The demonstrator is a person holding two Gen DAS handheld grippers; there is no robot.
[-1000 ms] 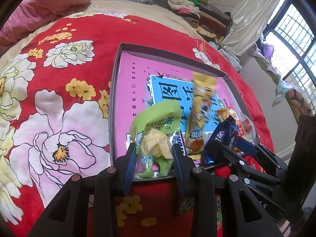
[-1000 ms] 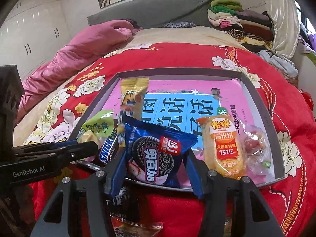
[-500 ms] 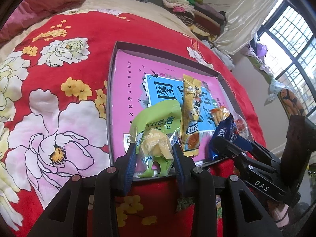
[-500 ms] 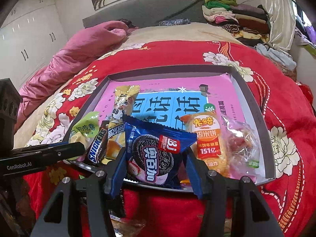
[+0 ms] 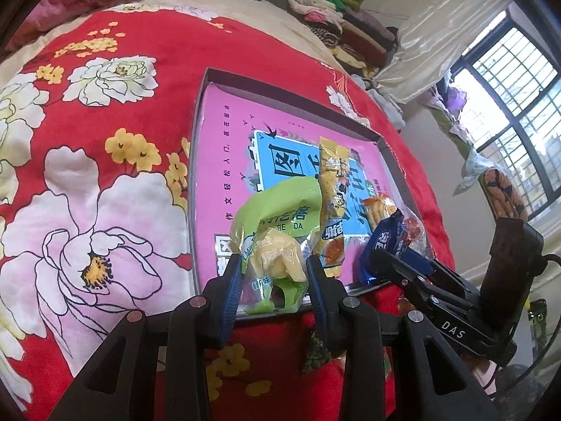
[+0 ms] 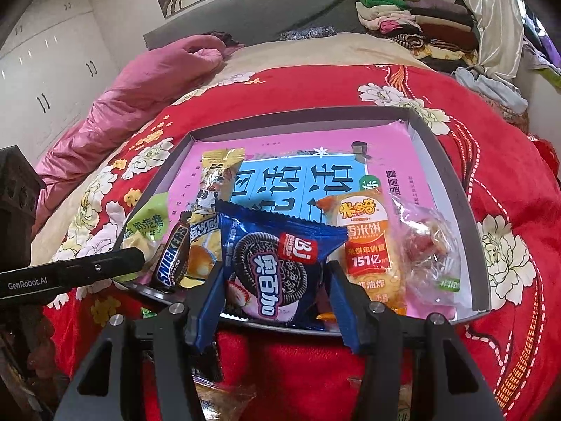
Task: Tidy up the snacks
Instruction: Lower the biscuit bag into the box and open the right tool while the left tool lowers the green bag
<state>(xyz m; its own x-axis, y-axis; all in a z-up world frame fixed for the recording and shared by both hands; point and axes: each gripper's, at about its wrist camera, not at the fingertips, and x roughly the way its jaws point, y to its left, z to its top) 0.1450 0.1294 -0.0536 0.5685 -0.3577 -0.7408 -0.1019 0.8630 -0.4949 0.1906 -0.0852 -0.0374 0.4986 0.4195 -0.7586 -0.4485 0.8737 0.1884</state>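
Through the left wrist camera, the left gripper [image 5: 273, 273] is pinching a light green plastic snack packet [image 5: 277, 238] with a pale yellow pastry showing through it; the blue pads are pressing in on both sides, the jaws only narrowly apart. The packet is hanging over the near edge of a shallow grey cardboard box lid [image 5: 196, 161] lined with a pink and blue printed sheet [image 5: 238, 140], which is lying on a red blanket with large white and yellow flowers [image 5: 105, 193]. Inside the lid, a long yellow foil snack bar [image 5: 333, 189] is lying just beside the green packet, with an orange rice cracker pack [image 5: 380, 207] further right. The right gripper [image 5: 396, 256] is reaching in from the right, clasping a dark blue cookie packet [image 5: 387, 236]. A pile of folded clothes [image 5: 343, 24] is sitting at the far end of the bed.

Through the right wrist camera, the right gripper [image 6: 277, 287] is gripping the dark blue cookie packet [image 6: 277, 263], jaws moderately apart and pads pressing its sides, at the near rim of the box lid [image 6: 455, 189]. To its left a brown Snickers bar [image 6: 171, 263] is leaning against the yellow foil bar [image 6: 214, 189], and the green packet [image 6: 147, 228] is sitting in the left gripper [image 6: 140, 256]. To the right, the orange rice cracker pack [image 6: 368, 242] is lying touching a clear bag of red-wrapped sweets [image 6: 427, 245]. A pink quilt [image 6: 140, 87] is bunched at the head of the bed.
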